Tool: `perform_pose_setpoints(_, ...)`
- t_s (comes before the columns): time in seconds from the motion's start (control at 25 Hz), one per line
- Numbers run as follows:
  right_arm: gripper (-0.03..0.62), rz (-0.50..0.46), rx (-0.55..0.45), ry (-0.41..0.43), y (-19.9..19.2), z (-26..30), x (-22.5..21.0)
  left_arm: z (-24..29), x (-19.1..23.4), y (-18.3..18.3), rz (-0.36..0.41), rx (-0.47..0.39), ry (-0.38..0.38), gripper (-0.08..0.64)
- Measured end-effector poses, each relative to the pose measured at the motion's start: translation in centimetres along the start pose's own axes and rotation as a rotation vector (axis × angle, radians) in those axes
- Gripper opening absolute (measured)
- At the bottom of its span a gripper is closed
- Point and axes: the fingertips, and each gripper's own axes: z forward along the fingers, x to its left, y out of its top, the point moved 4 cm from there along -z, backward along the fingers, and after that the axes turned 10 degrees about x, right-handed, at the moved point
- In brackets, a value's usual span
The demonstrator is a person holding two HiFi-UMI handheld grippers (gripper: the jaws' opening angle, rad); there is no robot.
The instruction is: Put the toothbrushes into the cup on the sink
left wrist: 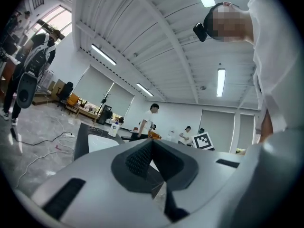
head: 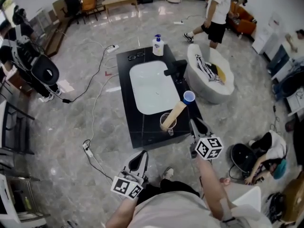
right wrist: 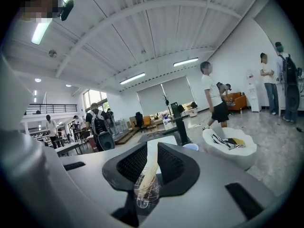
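Where the clear cup (head: 167, 123) stands on the black table (head: 142, 132), just off the near right corner of the white sink basin (head: 149, 87), the toothbrushes (head: 175, 113) lean in it as one pale tan bundle. Its lower end sits inside the cup and its upper end tilts away to the right; single brushes cannot be told apart. A blue cup (head: 189, 97) stands just beyond the bundle's upper end, near the table's right edge.

The right gripper (head: 194, 123) hangs near the clear cup, on its right and apart from it, with its fingers spread. In the right gripper view the cup (right wrist: 145, 190) and the bundle (right wrist: 151, 167) show in the open gap of the right gripper (right wrist: 152, 151).

The left gripper (head: 142, 156) is low, off the table's near edge and close to the person's body. In the left gripper view the left gripper (left wrist: 152, 144) has its fingers pressed together at the tips, with nothing between them.

A black faucet (head: 175, 70) stands right of the basin, and a soap bottle (head: 157, 45) at the table's far end. A white tub-shaped seat (head: 211, 75) lies on the floor to the right.
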Motion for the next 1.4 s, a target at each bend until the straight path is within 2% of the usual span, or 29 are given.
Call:
perform_pose_setpoints(0.48, 0.063, -0.027, -0.018, -0.02, -0.2, -4.9, 4.0, -1.7, -0.4, 0.2, 0.001, -0.014, -0.01, 0.002)
perform_pose_setpoints(0.68, 0.061, -0.054, -0.041, -0.014, 0.2, -7.3, 5.7, -2.5, -0.6, 0.6, 0.033, -0.02, -0.005, 0.002)
perform_pose_setpoints(0.96, 0.061, -0.041, -0.097, 0.021, 1.0, -11.3, 9.0, -4.2, -1.5, 1.0, 0.073, -0.024, -0.006, 0.002)
perform_pose_setpoints(1.4, 0.059, -0.128, -0.12, 0.007, 0.2, -15.3, 12.2, -7.6, -2.6, 1.9, 0.137, -0.054, 0.001, 0.002)
